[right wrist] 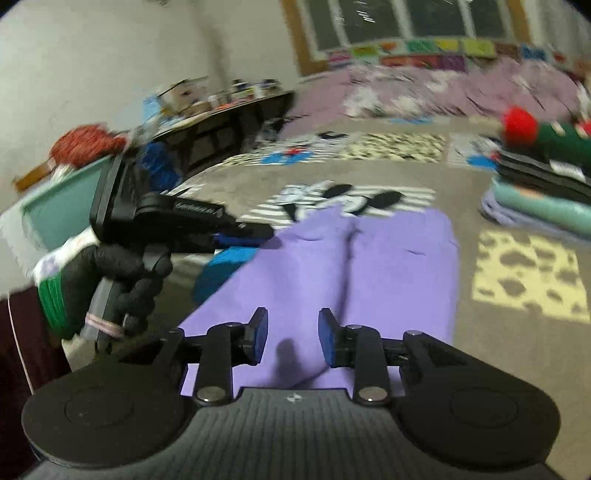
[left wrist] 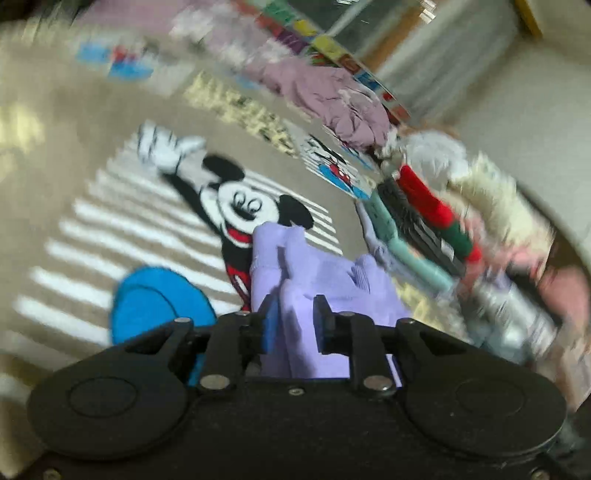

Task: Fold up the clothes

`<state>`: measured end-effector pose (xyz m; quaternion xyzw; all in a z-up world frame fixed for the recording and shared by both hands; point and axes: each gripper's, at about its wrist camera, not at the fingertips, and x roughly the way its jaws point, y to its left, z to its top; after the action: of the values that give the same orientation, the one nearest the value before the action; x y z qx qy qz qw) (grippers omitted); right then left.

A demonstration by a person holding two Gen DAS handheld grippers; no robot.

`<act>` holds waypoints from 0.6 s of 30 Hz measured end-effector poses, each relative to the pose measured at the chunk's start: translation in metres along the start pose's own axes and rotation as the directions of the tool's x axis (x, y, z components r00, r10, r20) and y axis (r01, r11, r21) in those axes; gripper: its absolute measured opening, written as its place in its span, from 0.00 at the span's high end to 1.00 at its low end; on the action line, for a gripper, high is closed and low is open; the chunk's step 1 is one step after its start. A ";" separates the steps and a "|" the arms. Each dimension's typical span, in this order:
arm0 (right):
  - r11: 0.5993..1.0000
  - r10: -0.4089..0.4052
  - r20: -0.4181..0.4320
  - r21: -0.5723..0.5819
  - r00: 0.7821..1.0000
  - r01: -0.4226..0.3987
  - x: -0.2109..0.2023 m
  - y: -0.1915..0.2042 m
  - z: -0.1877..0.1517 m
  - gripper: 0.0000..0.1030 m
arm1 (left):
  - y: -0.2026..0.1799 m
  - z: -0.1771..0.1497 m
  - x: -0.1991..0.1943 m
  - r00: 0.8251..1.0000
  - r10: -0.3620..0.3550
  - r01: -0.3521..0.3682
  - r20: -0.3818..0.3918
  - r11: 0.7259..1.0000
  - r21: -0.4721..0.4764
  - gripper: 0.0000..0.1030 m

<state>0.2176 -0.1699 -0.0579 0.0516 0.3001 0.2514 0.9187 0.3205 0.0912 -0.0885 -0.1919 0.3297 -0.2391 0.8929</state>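
left hand (right wrist: 122, 273): black glove, green cuff | right gripper (right wrist: 290, 338): black body, blue-padded fingers (right wrist: 328, 338), silver screws

Both views are smeared by motion blur, worst toward the far clothes pile (left wrist: 436, 206) and the window (right wrist: 402, 22). Indoor light is dim and even (no hard glare), with soft shadows on the near lilac garment (right wrist: 369, 266). Fisheye bending curves the edges.

left gripper (left wrist: 291, 325) parted; right gripper (right wrist: 291, 334) parted
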 end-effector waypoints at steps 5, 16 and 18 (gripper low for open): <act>0.998 0.019 -0.051 -0.054 0.998 -0.022 0.007 0.014 -0.004 0.69 | -0.057 -0.043 -0.053 0.998 -0.014 0.030 -0.061 0.961 0.277 0.83; 1.000 0.022 -0.126 0.025 0.992 -0.019 0.018 0.022 -0.017 0.69 | -0.079 -0.133 -0.070 0.981 0.066 0.003 -0.181 0.934 0.358 0.78; 0.999 0.022 -0.090 0.040 0.996 -0.019 0.004 0.024 -0.014 0.69 | -0.084 -0.131 -0.086 0.990 0.050 0.000 -0.131 0.933 0.360 0.64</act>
<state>0.2021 -0.1478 -0.0651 0.0614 0.3458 0.2570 0.9004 0.1486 0.0458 -0.0966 -0.0046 0.3438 -0.2967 0.8910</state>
